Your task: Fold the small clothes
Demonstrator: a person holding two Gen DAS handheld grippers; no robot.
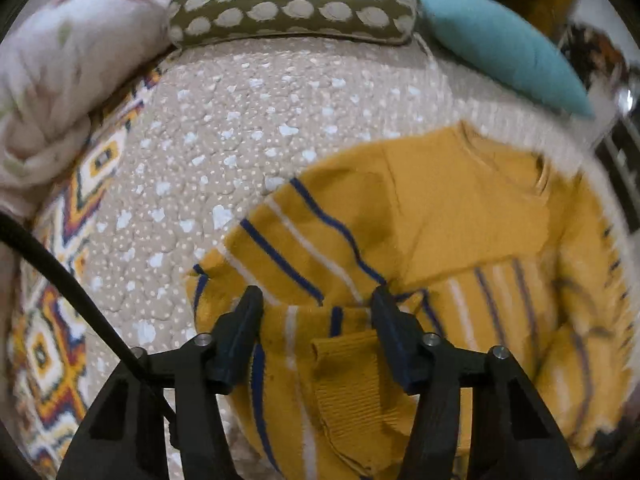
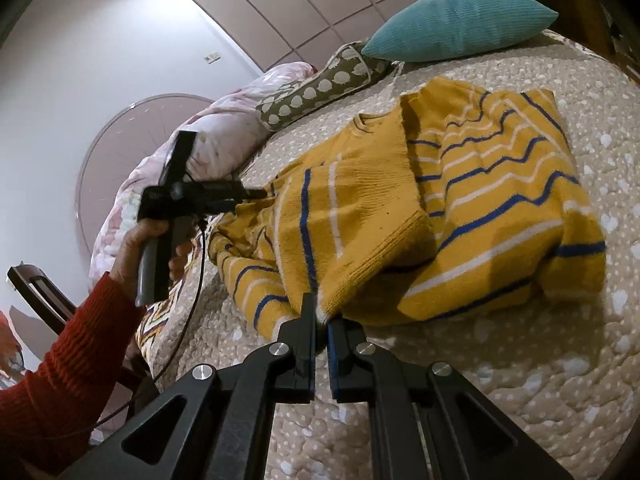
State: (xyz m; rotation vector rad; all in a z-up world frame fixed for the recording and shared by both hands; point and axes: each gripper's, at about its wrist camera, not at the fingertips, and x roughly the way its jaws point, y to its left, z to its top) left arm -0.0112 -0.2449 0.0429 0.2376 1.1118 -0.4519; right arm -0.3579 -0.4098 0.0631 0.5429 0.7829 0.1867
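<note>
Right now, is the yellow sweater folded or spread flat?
Partly folded: one sleeve lies over the yellow sweater, the right gripper pinches its corner.

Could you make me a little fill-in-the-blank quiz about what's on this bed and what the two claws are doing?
1. The knitted sweater is mustard yellow with white and ____ stripes.
2. The right claw is ____ on a corner of the sweater.
3. The plain ribbed cushion at the head of the bed is ____ in colour.
4. The left claw has its fingers ____ above a sleeve cuff.

Missing words: blue; shut; teal; open
</note>
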